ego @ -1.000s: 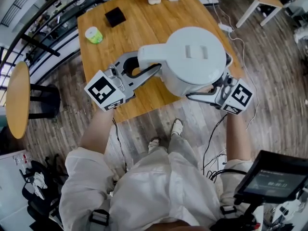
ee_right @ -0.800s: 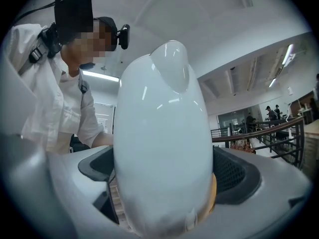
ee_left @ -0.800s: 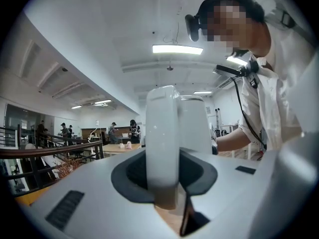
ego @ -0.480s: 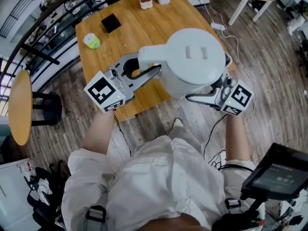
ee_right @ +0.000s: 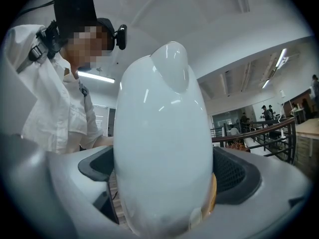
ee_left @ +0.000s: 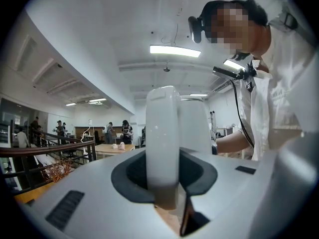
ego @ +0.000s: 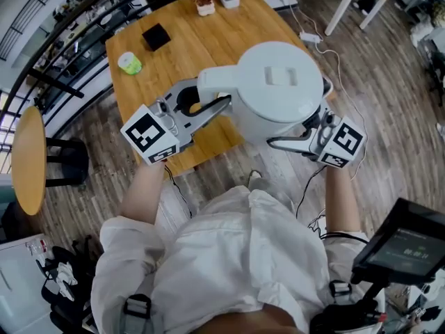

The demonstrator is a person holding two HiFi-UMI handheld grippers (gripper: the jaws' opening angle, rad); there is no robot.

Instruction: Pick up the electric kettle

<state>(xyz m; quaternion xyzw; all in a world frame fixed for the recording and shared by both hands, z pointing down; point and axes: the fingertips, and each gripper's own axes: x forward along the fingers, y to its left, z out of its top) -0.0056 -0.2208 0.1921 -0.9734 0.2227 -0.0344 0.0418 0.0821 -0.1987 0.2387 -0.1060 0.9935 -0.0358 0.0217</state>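
White electric kettle (ego: 278, 89) clamped between left tongs (ego: 211, 107) and right tongs (ego: 297, 135)

The head view looks steeply down from above the person onto the white plastic electric kettle (ego: 278, 89) and light wooden counter (ego: 208, 47). The left gripper view and right gripper view face that kettle level, very close, from opposite sides.

Bright, even indoor light fills every view; a ceiling strip lamp (ee_left: 174, 50) glows white above the left tool (ee_left: 164, 198), and small glints sit on the kettle (ee_right: 164, 98) just ahead of the right tool (ee_right: 162, 203). Both gripper views bend strongly, blacken at the corners, and blur the nearest tool surfaces.
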